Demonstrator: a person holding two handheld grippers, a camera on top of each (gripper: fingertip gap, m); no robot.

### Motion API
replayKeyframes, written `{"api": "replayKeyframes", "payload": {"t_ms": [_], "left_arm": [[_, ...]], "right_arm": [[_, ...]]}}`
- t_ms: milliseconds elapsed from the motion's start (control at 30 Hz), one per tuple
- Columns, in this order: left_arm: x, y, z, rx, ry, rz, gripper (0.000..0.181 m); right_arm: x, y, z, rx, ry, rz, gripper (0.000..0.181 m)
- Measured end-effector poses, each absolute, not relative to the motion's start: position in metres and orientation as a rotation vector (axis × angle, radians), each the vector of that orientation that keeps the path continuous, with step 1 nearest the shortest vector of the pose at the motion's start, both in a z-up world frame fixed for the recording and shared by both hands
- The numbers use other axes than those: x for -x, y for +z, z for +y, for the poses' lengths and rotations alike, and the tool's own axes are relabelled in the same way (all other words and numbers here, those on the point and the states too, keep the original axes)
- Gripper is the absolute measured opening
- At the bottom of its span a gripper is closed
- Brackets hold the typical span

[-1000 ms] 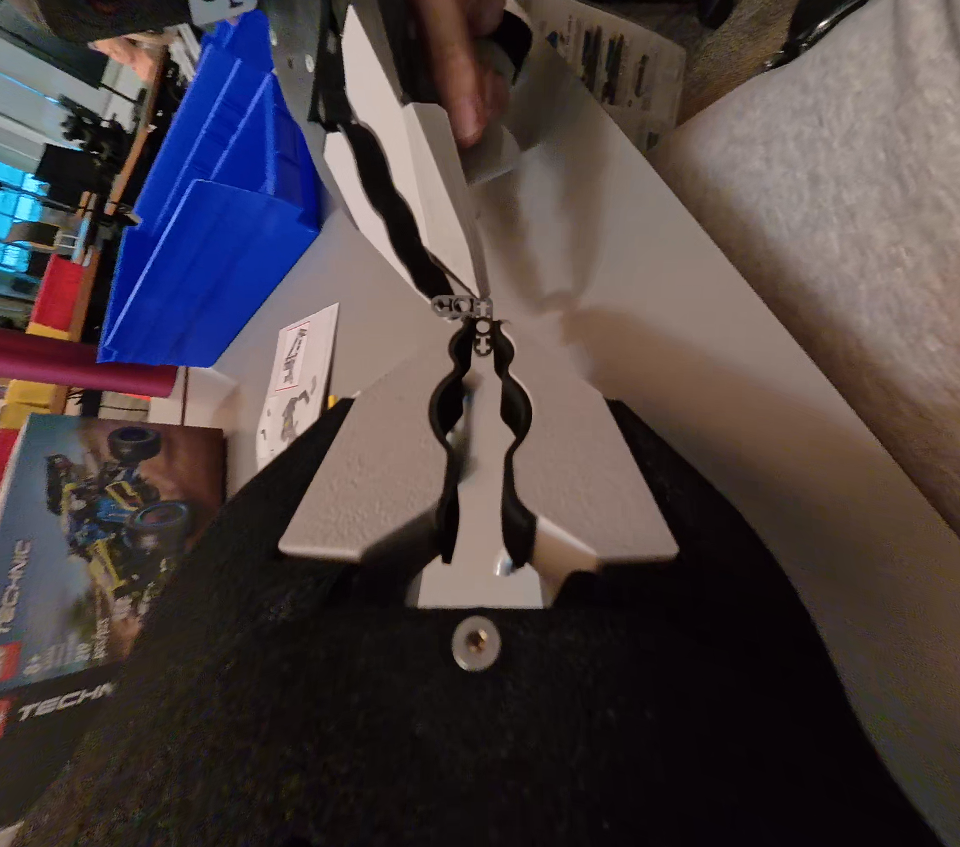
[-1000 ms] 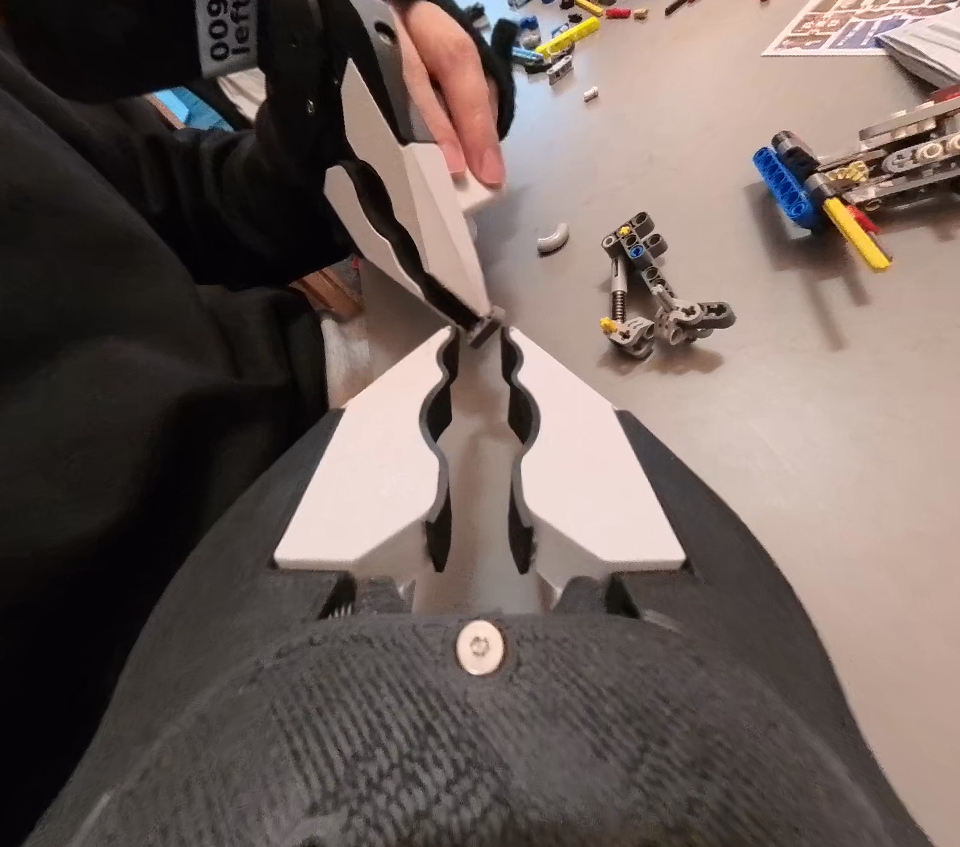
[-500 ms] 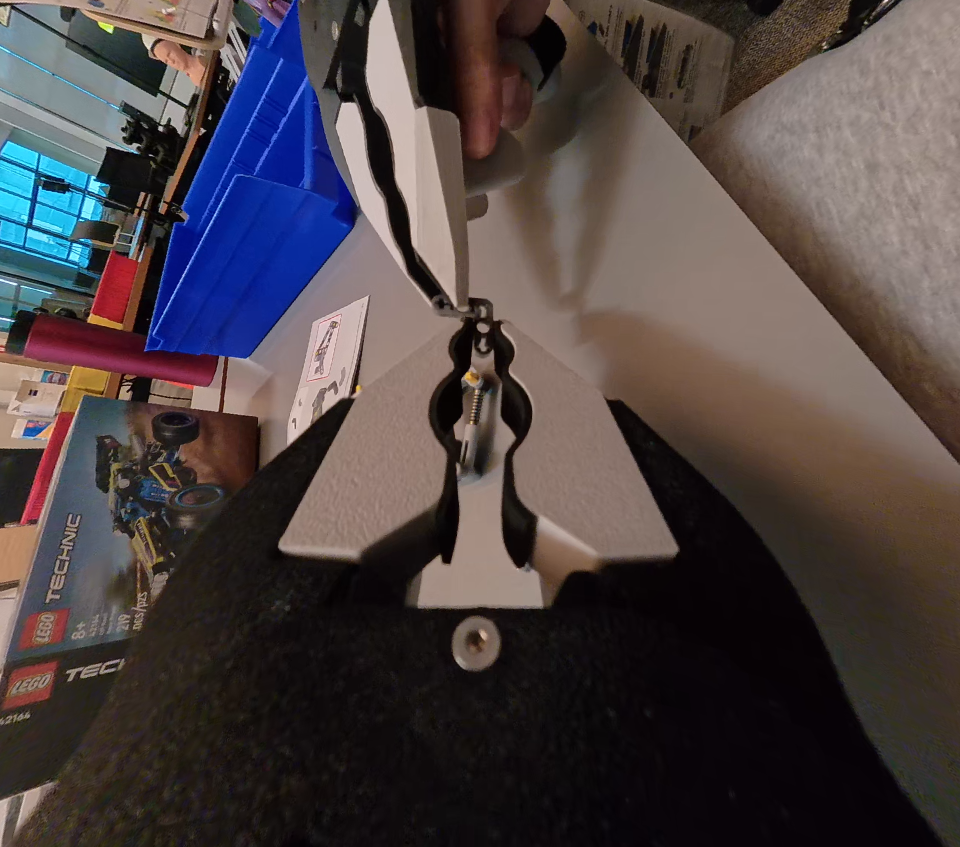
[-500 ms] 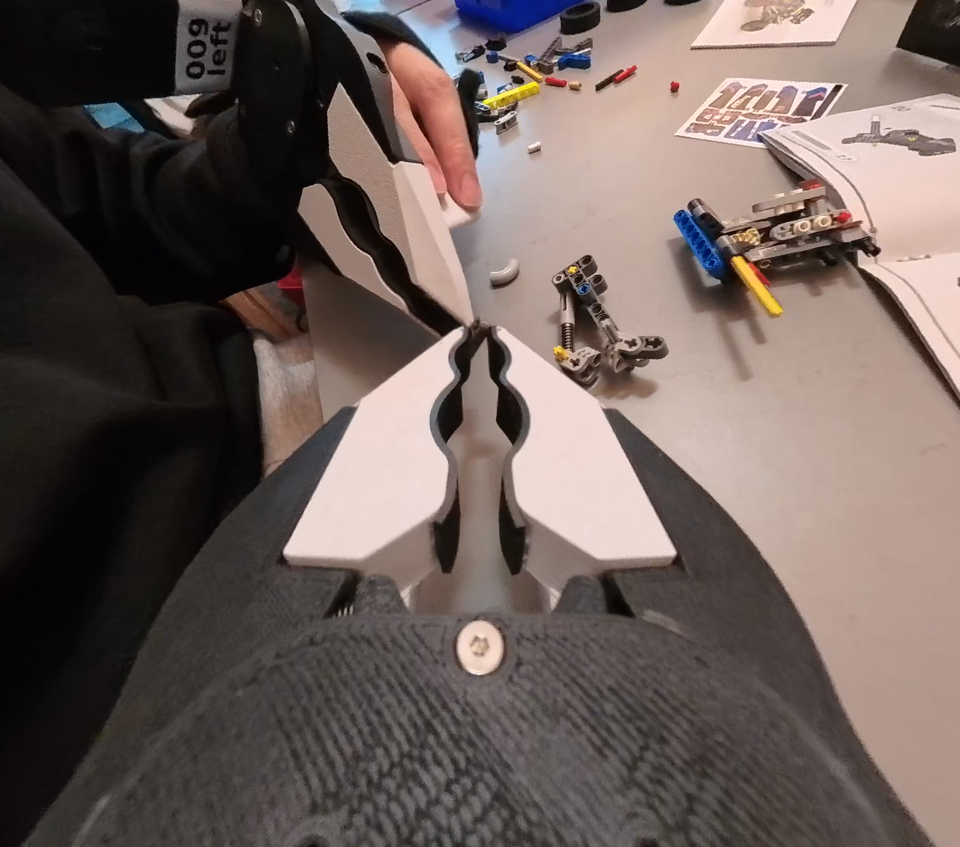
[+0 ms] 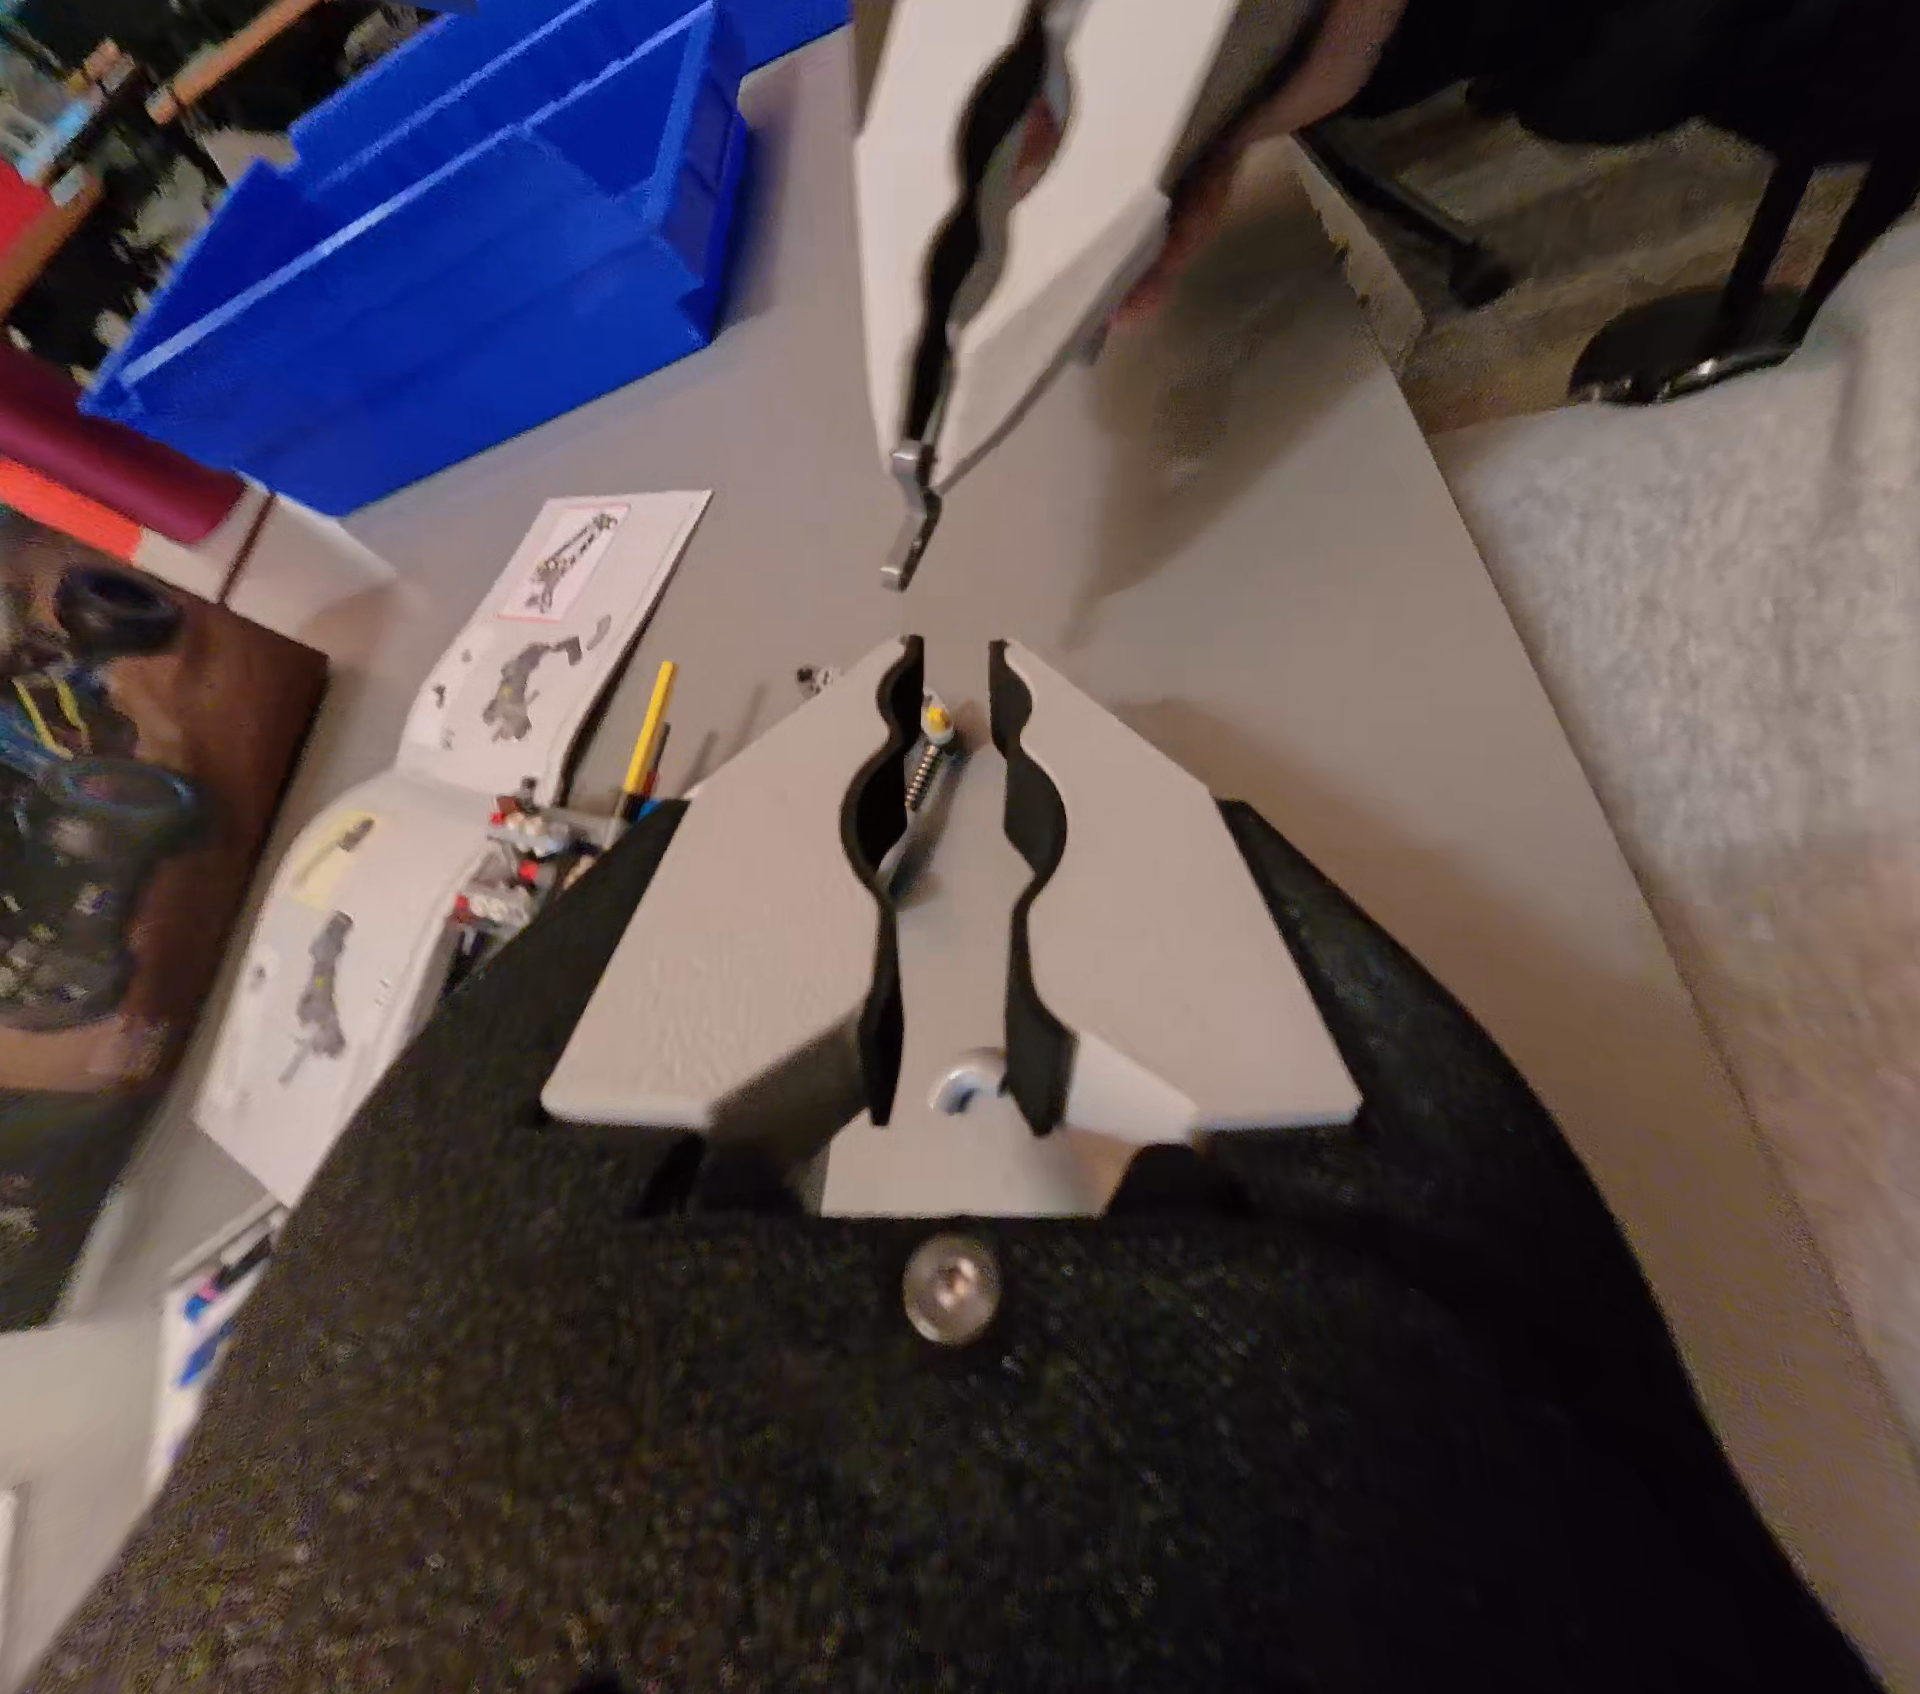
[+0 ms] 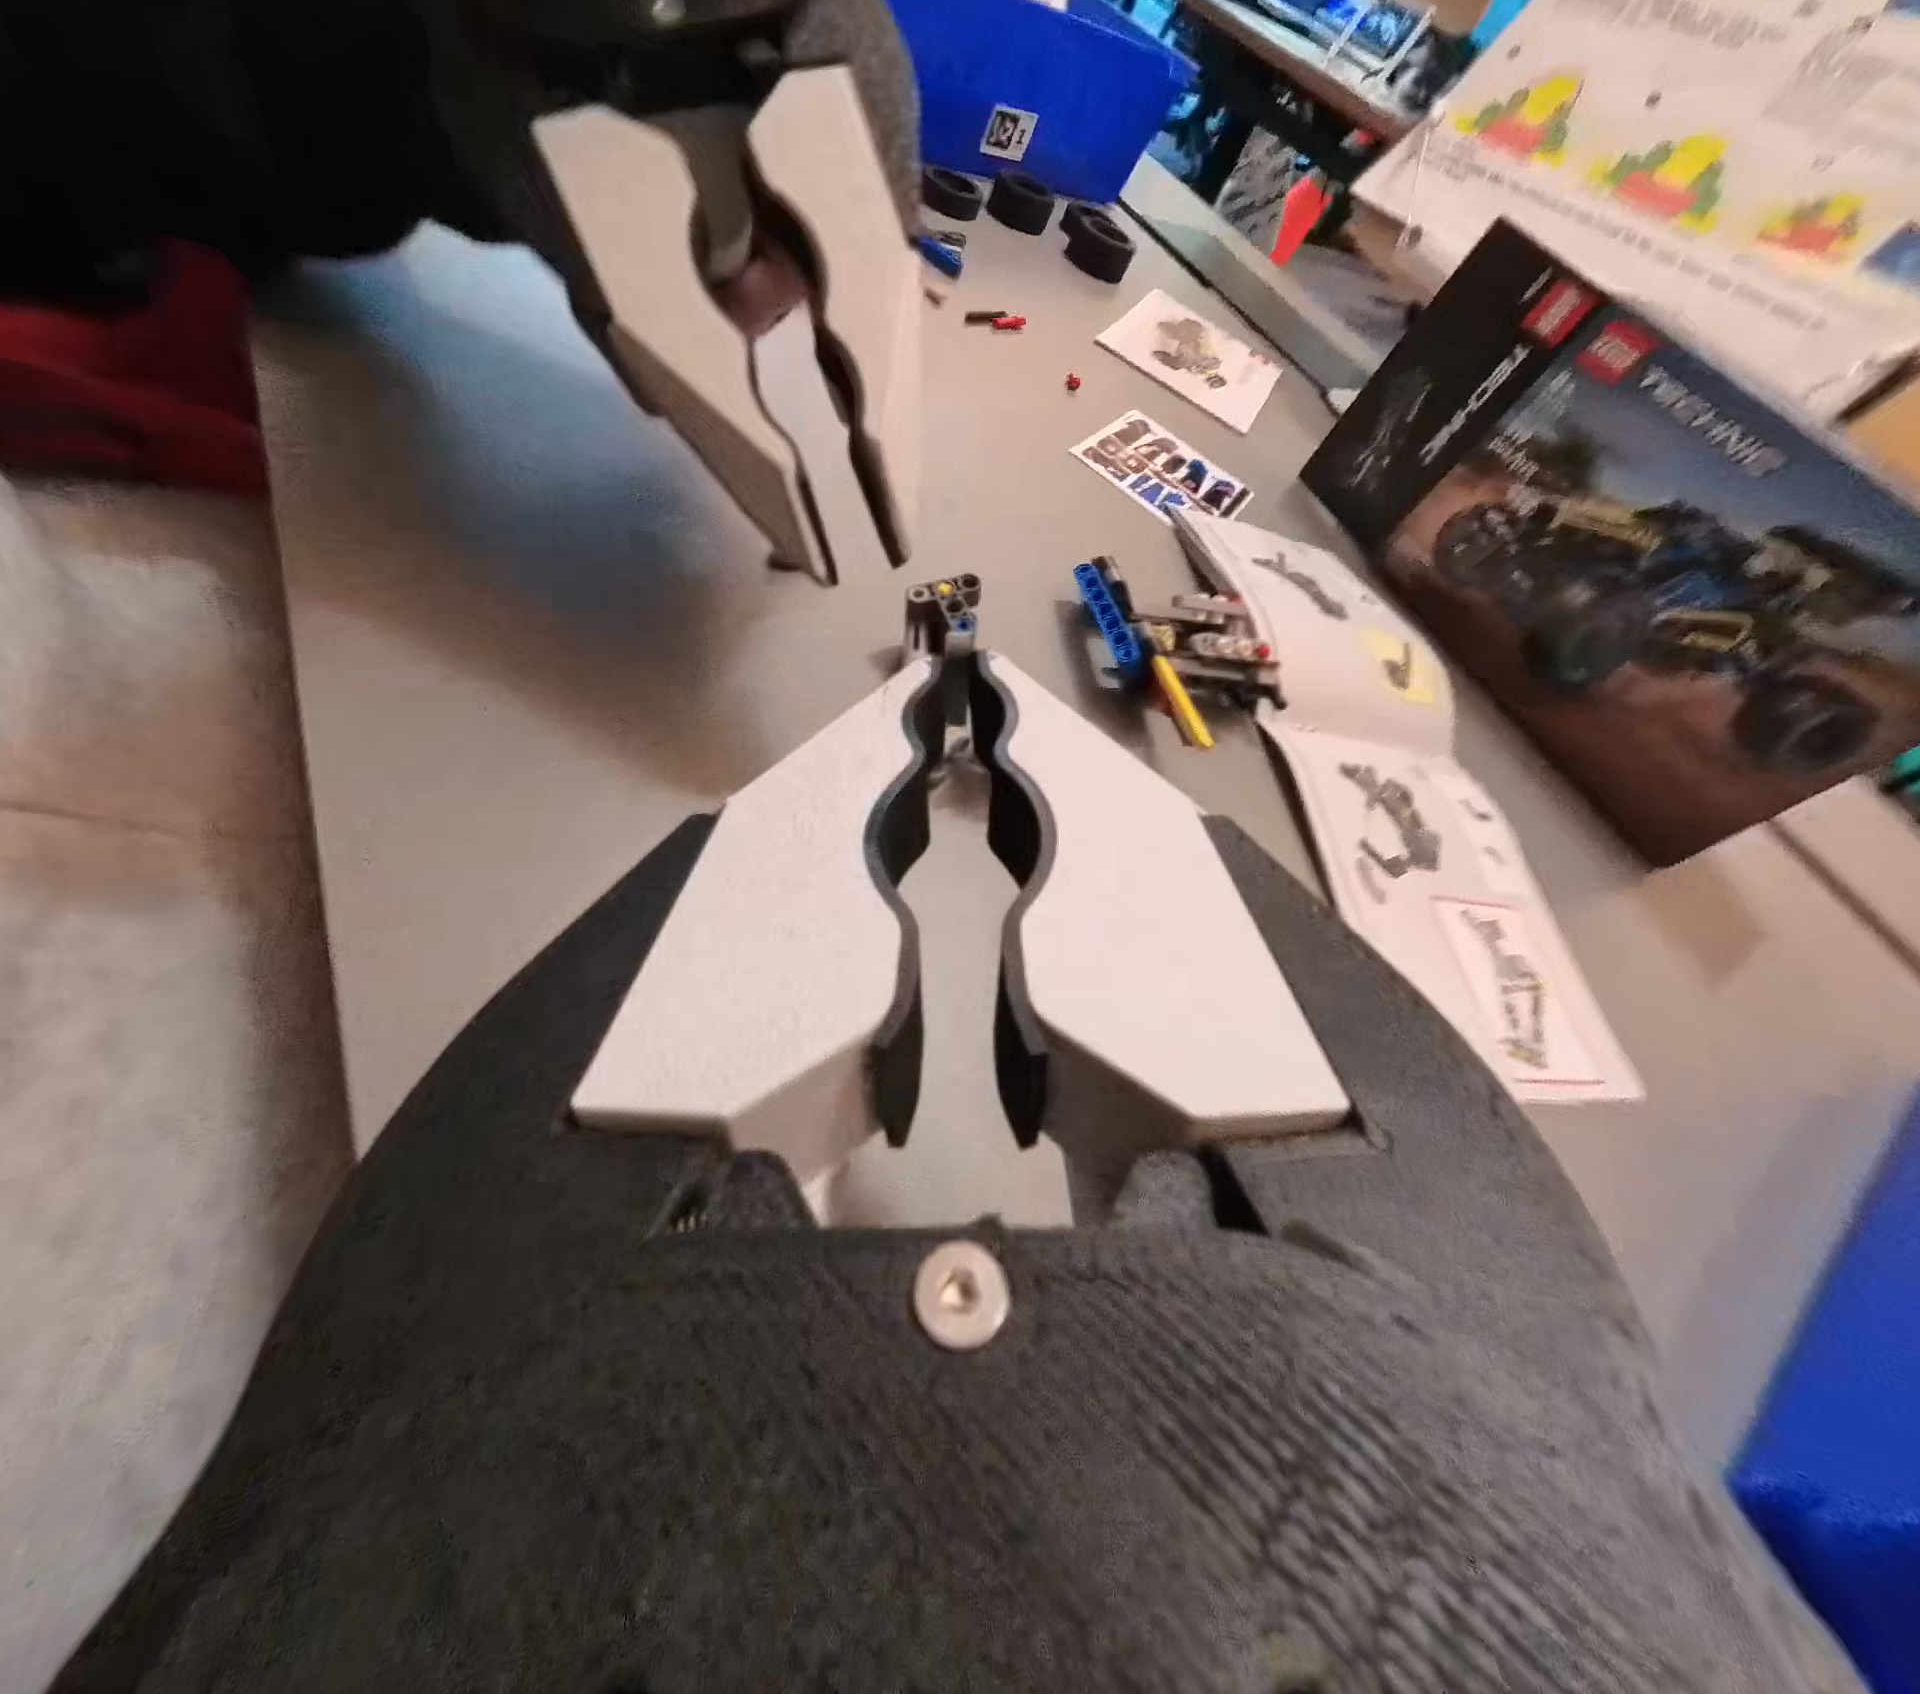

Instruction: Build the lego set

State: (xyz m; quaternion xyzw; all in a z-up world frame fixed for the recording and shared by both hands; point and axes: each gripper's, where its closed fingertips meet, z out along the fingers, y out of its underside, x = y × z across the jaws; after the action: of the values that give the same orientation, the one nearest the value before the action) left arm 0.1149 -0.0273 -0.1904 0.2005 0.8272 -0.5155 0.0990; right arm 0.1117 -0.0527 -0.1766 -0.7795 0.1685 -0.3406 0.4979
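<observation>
A grey bent piece [image 5: 912,514] is seen pinched in the right gripper [image 5: 920,455] only from the left wrist. The left gripper [image 5: 956,657] is parted, empty

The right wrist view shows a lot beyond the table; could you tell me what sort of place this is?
Probably a shared workshop or lab: blue storage bins at the table's far end, further rows of desks behind, and a Lego set box beside an open instruction booklet.
</observation>
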Motion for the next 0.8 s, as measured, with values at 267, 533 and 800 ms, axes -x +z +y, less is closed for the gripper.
{"api": "replayKeyframes", "payload": {"t_ms": [267, 533, 800], "left_arm": [[-0.134, -0.196, -0.024, -0.216, -1.602, 2.673, 0.016], [-0.123, -0.187, -0.036, 0.026, -1.800, 2.757, 0.021], [-0.145, -0.182, -0.029, -0.025, -1.815, 2.596, 0.030]], "right_arm": [[-0.122, -0.170, -0.061, 2.043, -1.394, 0.091, 0.002], [-0.132, -0.176, -0.055, 2.201, -1.825, -0.057, 0.001], [-0.117, -0.158, -0.024, 1.901, -1.473, 0.061, 0.001]]}}
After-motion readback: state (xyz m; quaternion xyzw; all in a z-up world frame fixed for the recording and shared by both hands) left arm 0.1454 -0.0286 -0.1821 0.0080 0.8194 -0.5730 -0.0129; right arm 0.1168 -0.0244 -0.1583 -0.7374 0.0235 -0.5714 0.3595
